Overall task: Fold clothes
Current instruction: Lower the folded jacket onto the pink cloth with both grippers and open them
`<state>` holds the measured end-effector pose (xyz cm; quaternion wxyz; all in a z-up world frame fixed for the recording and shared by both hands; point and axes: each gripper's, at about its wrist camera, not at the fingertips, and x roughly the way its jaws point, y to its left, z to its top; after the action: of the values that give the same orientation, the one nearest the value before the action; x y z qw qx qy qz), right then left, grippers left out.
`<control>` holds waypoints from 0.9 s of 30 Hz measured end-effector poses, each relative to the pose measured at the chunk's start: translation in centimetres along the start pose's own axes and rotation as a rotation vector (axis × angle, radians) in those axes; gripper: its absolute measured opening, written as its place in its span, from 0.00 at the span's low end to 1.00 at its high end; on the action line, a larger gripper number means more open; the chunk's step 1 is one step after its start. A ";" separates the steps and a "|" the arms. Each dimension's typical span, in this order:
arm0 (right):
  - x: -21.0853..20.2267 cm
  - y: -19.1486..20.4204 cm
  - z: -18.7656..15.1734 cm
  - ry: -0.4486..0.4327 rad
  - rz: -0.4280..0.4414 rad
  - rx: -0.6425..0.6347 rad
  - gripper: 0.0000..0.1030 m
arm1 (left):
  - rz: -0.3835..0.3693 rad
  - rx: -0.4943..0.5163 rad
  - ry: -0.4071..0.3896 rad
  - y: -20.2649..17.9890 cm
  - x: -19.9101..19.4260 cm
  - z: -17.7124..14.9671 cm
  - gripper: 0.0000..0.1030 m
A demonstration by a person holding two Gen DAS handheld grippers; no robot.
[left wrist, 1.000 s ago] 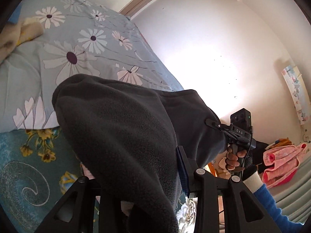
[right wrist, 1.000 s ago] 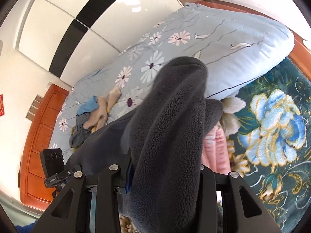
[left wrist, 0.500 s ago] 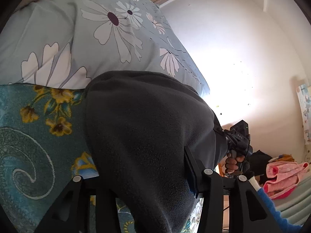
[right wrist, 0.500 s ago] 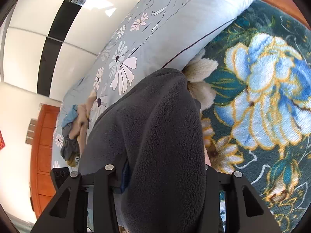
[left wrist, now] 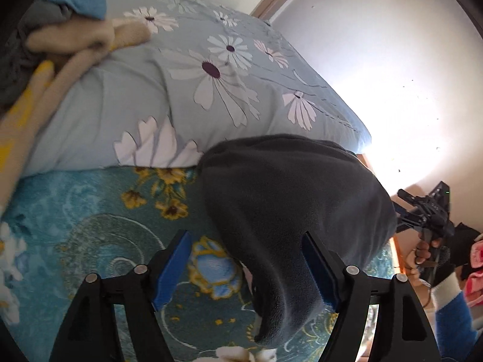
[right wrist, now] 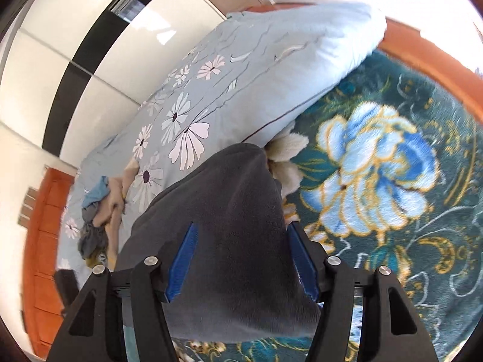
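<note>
A dark grey fleece garment (left wrist: 289, 199) lies bunched on the teal flowered blanket (left wrist: 90, 217), against the pale blue daisy quilt (left wrist: 157, 90). My left gripper (left wrist: 247, 268) is open, its blue pads apart; the fleece lies by its right pad and the left pad is free. The fleece also shows in the right wrist view (right wrist: 229, 211). My right gripper (right wrist: 241, 259) is open over it, and the cloth lies loose between the pads. The right gripper is also seen from the left wrist view (left wrist: 428, 214), held by a hand.
A pile of beige, blue and grey clothes (left wrist: 60, 36) lies on the quilt at the far left, also in the right wrist view (right wrist: 102, 208). Pink clothes (left wrist: 474, 271) sit at the far right. A wooden bed frame (right wrist: 422, 51) borders the blanket. A white wall (left wrist: 392, 60) stands behind.
Both grippers have opened and let go of the grey fleece, which dropped onto the blanket. Both grippers have drawn back a little from it.
</note>
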<state>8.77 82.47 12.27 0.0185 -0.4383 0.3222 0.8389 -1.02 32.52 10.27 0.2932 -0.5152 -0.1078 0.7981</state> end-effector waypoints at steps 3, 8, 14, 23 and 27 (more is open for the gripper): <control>-1.4 2.8 -1.0 -0.037 -0.069 -0.114 0.62 | 0.036 0.102 -0.063 -3.0 -0.7 0.4 0.76; -0.5 8.3 -3.5 -0.004 -0.092 -0.314 0.62 | 0.029 0.246 -0.074 -8.0 0.2 0.3 0.76; 2.5 8.5 -6.8 0.106 -0.119 -0.403 0.61 | 0.010 0.253 0.034 -8.5 3.9 -2.0 0.76; 3.6 4.9 -5.0 0.058 -0.132 -0.257 0.60 | 0.000 0.266 0.095 -9.0 5.5 -5.6 0.77; 4.9 5.2 -4.8 0.065 -0.168 -0.266 0.61 | 0.002 0.260 0.105 -9.0 6.1 -5.7 0.79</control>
<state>7.56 74.42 9.37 0.0199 -0.4894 0.1708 0.8549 5.45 42.56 7.39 0.3622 -0.5139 0.0125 0.7776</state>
